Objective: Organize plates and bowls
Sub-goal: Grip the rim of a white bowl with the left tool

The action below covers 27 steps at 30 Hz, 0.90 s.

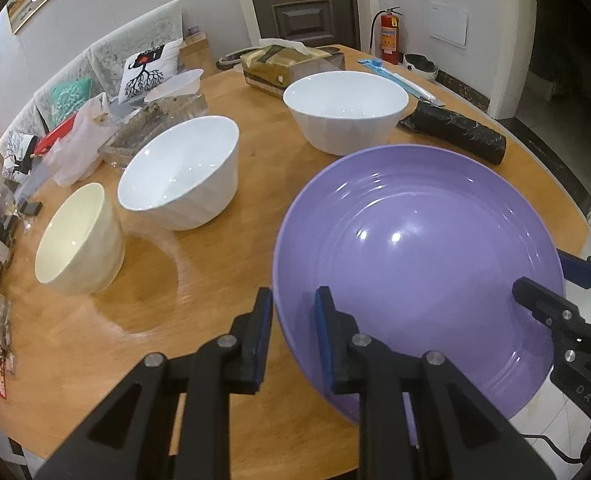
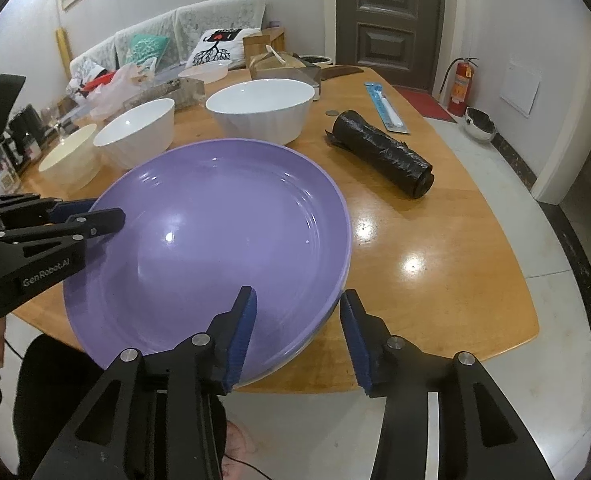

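We've got the purple plate [image 1: 415, 248] at the table's [image 2: 435, 248] near edge, overhanging it. Our left claw [image 1: 294, 312] pinches its left rim; our right claw [image 2: 297, 322] straddles the right rim, pads parted and off it. The white bowls [image 1: 183, 176] sit beyond, up-left.

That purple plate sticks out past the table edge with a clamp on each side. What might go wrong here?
1. The purple plate overhangs the table edge; if it tips, it may drop to the floor.
2. The right gripper straddles the rim with its pads apart, so only the left gripper seems to pinch it; one grip may slip.
3. The white bowls stand close behind; a push could knock them.
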{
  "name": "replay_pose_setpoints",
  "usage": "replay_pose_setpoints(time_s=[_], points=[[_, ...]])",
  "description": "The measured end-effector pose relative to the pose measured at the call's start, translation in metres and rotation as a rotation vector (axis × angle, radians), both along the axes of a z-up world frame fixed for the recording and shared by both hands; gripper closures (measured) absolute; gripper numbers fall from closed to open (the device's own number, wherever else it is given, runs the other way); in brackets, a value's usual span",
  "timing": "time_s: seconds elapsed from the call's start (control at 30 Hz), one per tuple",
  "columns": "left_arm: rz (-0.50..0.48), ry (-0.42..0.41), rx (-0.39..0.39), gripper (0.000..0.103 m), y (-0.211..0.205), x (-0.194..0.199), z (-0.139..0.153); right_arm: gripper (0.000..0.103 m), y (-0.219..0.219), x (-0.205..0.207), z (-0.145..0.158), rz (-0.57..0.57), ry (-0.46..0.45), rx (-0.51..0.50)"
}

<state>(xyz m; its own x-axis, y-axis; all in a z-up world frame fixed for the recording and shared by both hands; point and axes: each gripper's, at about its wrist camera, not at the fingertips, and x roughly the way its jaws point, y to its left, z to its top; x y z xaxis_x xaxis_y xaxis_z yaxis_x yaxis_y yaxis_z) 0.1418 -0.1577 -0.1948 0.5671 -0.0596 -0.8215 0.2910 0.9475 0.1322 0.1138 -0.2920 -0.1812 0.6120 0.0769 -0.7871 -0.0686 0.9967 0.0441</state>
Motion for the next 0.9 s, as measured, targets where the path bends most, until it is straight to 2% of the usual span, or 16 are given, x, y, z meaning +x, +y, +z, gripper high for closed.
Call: replay_pose_setpoints(time_s=[0.1,0.17,0.23,0.33,0.4,0.5,0.7,0.77,0.9], points=[[-0.009,-0.011,-0.046,0.081,0.008,-0.001,0.013,0.064,-0.001,-0.001,0.006,-0.023,-0.024,-0.047],[-0.013,-0.032,-0.079,0.075,0.019,0.001,0.028,0.056,-0.002,-0.003,0.019,-0.051,-0.073,-0.089],[-0.012,-0.044,-0.099,0.073,0.028,0.006,0.041,0.053,-0.002,-0.003,0.033,-0.040,-0.113,-0.081],[0.003,-0.056,-0.130,0.070,0.050,0.024,0.063,0.048,0.009,0.005,0.056,0.048,-0.163,-0.012],[-0.014,-0.034,-0.140,0.056,0.064,0.042,0.074,0.043,0.021,0.015,0.066,0.114,-0.173,0.025],[-0.036,-0.005,-0.132,0.055,0.083,0.069,0.083,0.036,0.050,0.037,0.074,0.240,-0.157,0.067],[-0.034,0.042,-0.125,0.054,0.112,0.119,0.083,0.029,0.104,0.079,0.069,0.409,-0.113,0.097],[-0.049,0.068,-0.117,0.054,0.115,0.135,0.078,0.018,0.115,0.089,0.062,0.431,-0.104,0.089],[-0.050,0.138,-0.119,0.054,0.117,0.168,0.060,0.016,0.139,0.115,0.052,0.479,-0.079,0.048]])
